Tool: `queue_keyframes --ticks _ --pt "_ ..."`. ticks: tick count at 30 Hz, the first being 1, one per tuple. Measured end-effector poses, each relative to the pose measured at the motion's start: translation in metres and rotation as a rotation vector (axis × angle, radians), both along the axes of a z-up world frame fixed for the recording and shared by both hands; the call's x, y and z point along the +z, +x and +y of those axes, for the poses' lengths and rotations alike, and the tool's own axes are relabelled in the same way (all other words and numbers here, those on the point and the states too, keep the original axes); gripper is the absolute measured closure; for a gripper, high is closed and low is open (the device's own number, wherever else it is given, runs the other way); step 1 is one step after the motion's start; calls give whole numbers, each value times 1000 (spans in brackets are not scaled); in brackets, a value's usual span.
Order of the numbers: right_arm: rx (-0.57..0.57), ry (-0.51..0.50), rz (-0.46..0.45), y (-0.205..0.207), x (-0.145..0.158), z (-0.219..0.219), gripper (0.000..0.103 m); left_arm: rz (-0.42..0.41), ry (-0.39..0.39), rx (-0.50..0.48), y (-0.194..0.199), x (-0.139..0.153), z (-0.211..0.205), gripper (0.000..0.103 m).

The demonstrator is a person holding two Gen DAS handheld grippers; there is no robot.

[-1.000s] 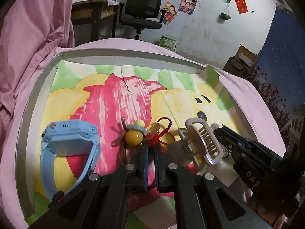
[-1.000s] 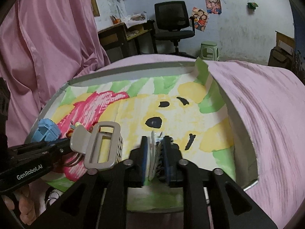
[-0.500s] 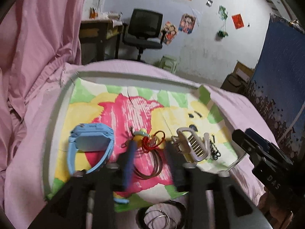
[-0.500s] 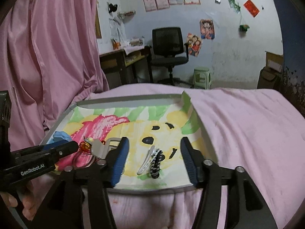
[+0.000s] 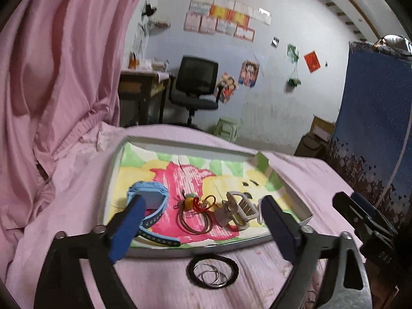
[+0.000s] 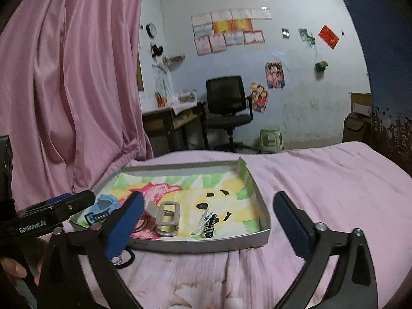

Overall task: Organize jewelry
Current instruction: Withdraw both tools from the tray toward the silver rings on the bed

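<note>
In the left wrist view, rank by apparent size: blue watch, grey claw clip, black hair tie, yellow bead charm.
1. blue watch, though a finger hides part of it.
2. black hair tie and grey claw clip look alike; the tie lies nearer the camera, so unranked.
3. yellow bead charm.

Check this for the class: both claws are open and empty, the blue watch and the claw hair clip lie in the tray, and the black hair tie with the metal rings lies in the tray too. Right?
One thing is wrong. The black hair tie with the metal rings lies on the pink bedsheet in front of the tray, not in it; the left wrist view shows this. The rest stands: left claw and right claw open and empty, blue watch and claw hair clip in the tray.
</note>
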State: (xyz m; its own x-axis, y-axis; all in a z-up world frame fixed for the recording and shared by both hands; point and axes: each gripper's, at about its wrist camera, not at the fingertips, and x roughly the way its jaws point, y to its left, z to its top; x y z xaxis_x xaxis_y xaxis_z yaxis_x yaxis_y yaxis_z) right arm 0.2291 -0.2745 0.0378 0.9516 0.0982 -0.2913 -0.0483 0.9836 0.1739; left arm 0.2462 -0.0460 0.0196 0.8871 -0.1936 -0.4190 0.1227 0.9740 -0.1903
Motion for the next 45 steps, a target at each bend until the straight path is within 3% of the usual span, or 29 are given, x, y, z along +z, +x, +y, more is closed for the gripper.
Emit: queue_keyframes --ticks 3,10,17,28,37,41,42,44,45 --pt "1 -16 -35 -16 2 1 1 -69 -4 32 -22 3 4 0" --pt "12 -56 -84 -53 4 5 1 -159 21 18 -61 6 5 0" --pt "28 -92 -59 -81 -2 2 1 -170 65 -27 -91 -2 2 0" --pt "49 -112 89 -98 -28 -6 1 -72 78 -57 -107 -23 9 0" --pt "88 -108 310 -86 -61 -6 1 125 92 -110 -86 -45 8 0" --pt "116 -107 368 -81 -71 -2 2 200 97 -129 -77 -54 6 0" --pt "122 -107 374 -81 -73 -1 3 214 98 -130 -74 -56 5 0" --pt "137 -108 378 -81 -73 2 17 235 96 -134 -72 -60 5 0" --pt "145 -109 384 -81 -74 4 28 242 96 -135 -71 -61 4 0"
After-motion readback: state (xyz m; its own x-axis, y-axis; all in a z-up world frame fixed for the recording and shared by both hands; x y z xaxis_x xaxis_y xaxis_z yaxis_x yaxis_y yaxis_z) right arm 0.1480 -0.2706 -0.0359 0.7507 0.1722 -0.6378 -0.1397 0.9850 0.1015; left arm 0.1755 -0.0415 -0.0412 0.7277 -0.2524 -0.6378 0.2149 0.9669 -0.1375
